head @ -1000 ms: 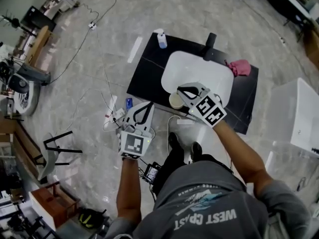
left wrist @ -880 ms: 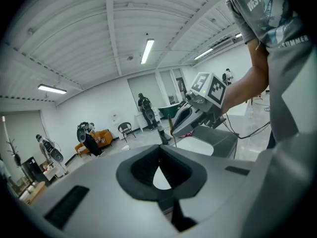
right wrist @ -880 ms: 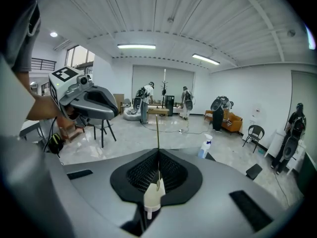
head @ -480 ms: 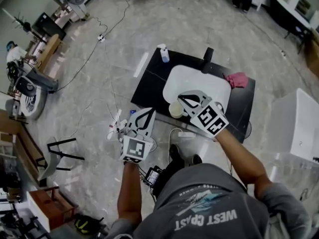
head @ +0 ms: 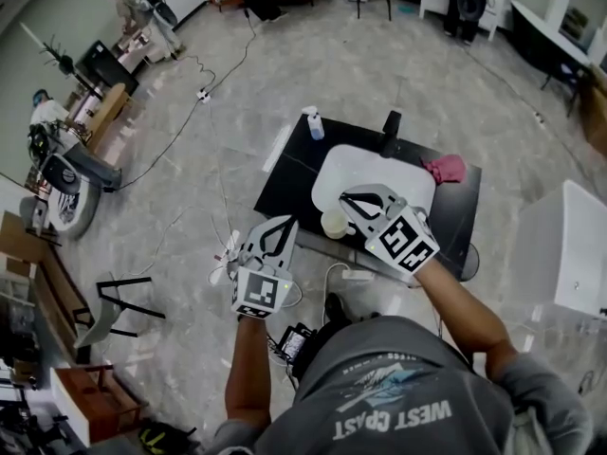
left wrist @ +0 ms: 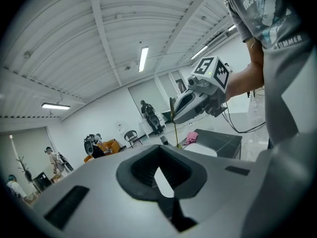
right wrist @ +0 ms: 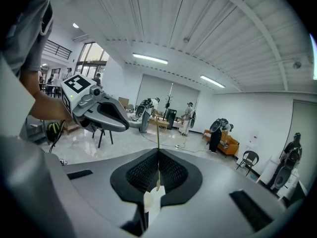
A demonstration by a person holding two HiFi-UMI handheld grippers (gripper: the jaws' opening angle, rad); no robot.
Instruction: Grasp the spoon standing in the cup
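A pale cup stands at the near edge of the white mat on the black table. My right gripper hangs just above the cup, shut on the thin gold spoon, whose handle rises upright out of the closed jaws. In the left gripper view the spoon runs straight down from the right gripper's tip. My left gripper is off the table's near left, over the floor, shut with nothing in it. The left gripper also shows in the right gripper view.
On the table are a spray bottle, a black upright object and a pink cloth. A white box stands to the right. A power strip and cables lie on the floor. People stand at the back left.
The head view has tilted up, showing more of the room. Both grippers keep their places relative to the cup.
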